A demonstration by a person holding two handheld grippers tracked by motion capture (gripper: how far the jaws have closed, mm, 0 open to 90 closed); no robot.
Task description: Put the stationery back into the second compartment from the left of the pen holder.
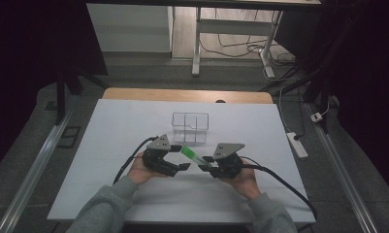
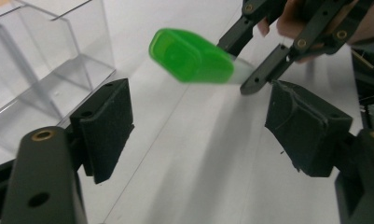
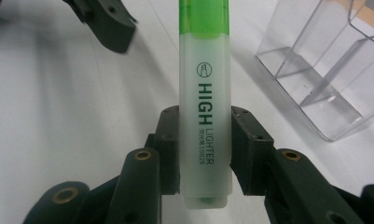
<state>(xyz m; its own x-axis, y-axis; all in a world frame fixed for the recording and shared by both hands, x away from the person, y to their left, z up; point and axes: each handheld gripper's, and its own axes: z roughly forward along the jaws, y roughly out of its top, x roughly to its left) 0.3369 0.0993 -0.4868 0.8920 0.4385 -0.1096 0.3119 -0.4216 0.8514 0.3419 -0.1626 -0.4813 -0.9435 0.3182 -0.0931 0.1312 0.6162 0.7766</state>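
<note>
The green highlighter (image 3: 204, 93) is clamped in the right gripper (image 3: 204, 154); the left gripper (image 2: 198, 135) is spread wide, empty. Placement in the clear organizer (image 1: 190, 127) ahead seemingly remains.

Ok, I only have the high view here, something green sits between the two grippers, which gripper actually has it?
Observer: The right gripper is shut on the highlighter, pads on its pale barrel.
Operator: And the left one?
Observer: The left gripper is open; the green cap hangs ahead of its pads, touching neither.
Operator: Any writing on the thing?
Observer: The barrel reads HIGH LIGHTER in the right gripper view.
Operator: What is that wire-looking box?
Observer: A clear plastic organizer with dividers, nothing in the compartments that show.
</note>
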